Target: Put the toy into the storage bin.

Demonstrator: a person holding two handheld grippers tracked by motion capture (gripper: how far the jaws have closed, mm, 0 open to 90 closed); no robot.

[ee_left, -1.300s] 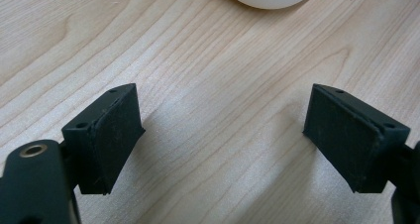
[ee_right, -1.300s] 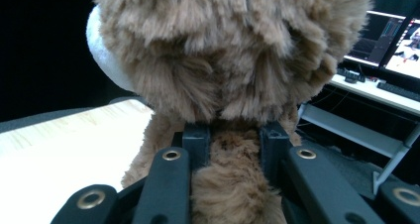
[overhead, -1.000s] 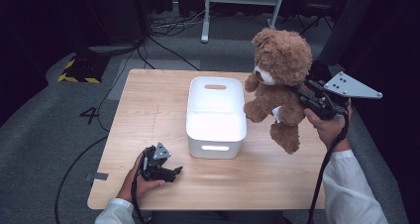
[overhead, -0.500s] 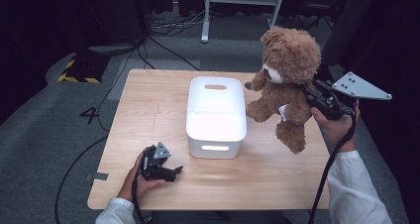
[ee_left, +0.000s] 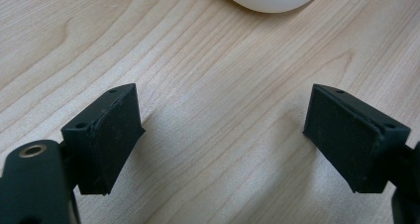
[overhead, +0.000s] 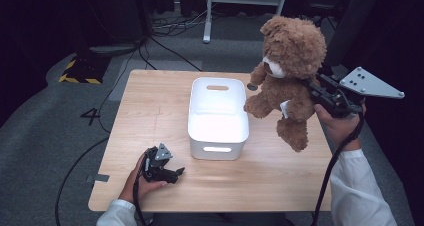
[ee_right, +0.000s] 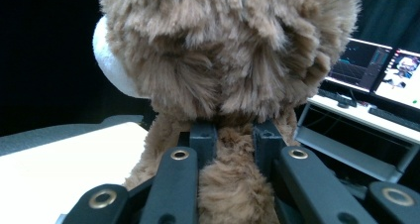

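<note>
A: Any writing to read?

B: A dark "4" (overhead: 93,116) is marked on the grey floor left of the table (overhead: 150,111). Yellow-and-black hazard tape (overhead: 77,78) lies farther back on that side. In the right gripper view two lit screens (ee_right: 376,68) stand on a desk, their text too small to read.

A: Where is the bear?

B: The bear (overhead: 287,81) hangs in the air over the table's right part, just right of the white bin (overhead: 218,117) and higher than its rim. The right gripper (overhead: 320,93) is clamped on its back; in the right gripper view (ee_right: 233,135) the black jaws pinch brown fur just under the head.

A: How does it point?

B: Long axis roughly upright, head up and a little toward the far side, legs dangling toward the table. The white muzzle faces left, toward the bin. One paw reaches out near the bin's right rim; whether it touches I cannot tell.

A: And room to move?

B: The bin sits mid-table, long side running away from the person, a handle slot in each end wall, nothing visible inside. Bare wood lies on its left and along the near edge. The bear's legs hang above the strip between the bin and the table's right edge.

A: The other gripper?

B: The left gripper (overhead: 162,167) rests on the table near the front edge, left of the bin's near corner. Its jaws stand wide apart (ee_left: 223,144) with only wood between them.
</note>
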